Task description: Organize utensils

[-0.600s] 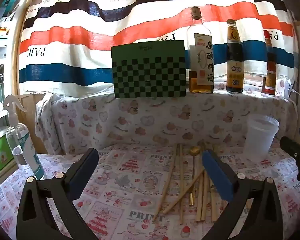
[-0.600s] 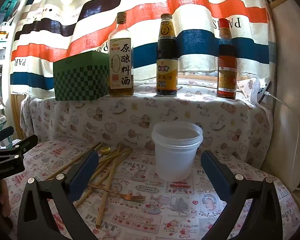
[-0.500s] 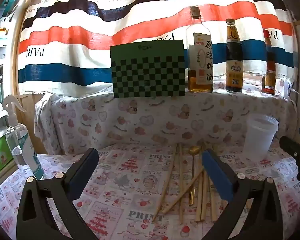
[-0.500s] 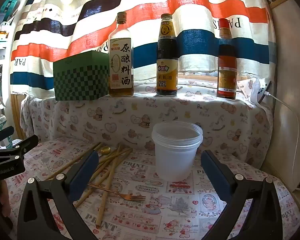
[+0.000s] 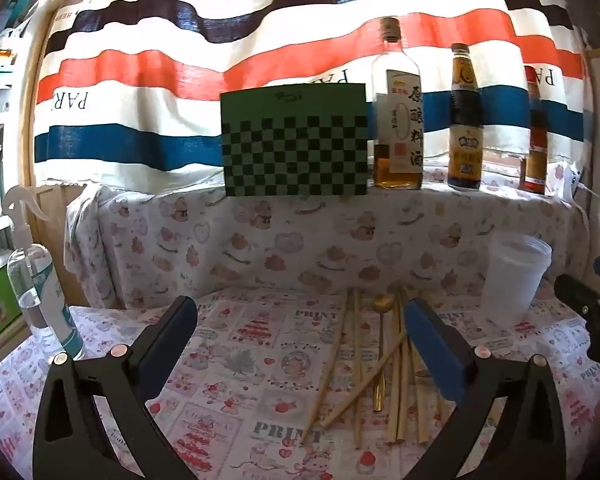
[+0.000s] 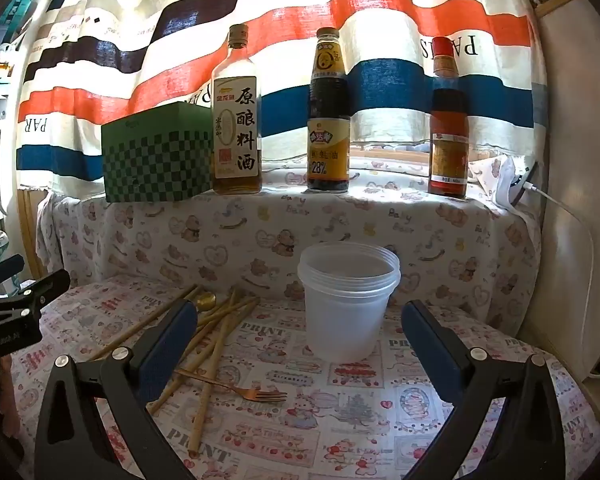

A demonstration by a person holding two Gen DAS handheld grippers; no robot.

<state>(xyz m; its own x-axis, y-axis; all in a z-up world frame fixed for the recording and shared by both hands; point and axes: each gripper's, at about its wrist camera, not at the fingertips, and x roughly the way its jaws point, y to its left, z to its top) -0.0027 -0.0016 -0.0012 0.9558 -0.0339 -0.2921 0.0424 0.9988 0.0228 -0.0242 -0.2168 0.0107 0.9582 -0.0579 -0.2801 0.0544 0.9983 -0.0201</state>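
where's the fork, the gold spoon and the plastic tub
fork (image 6: pixel 242 390): right wrist view, mid handle
gold spoon (image 5: pixel 383 303): left wrist view, on its bowl
plastic tub (image 6: pixel 346 312): right wrist view, front wall

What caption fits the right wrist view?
Open right gripper facing an empty translucent plastic tub, beside scattered bamboo chopsticks and copper fork.

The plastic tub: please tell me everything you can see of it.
The tub is a round container of translucent white plastic, with a ridged rim and no lid. It seems empty. It stands upright on the printed cloth, just before the covered ledge and right of the scattered chopsticks and fork. Nothing touches it; it is apart from both grippers.
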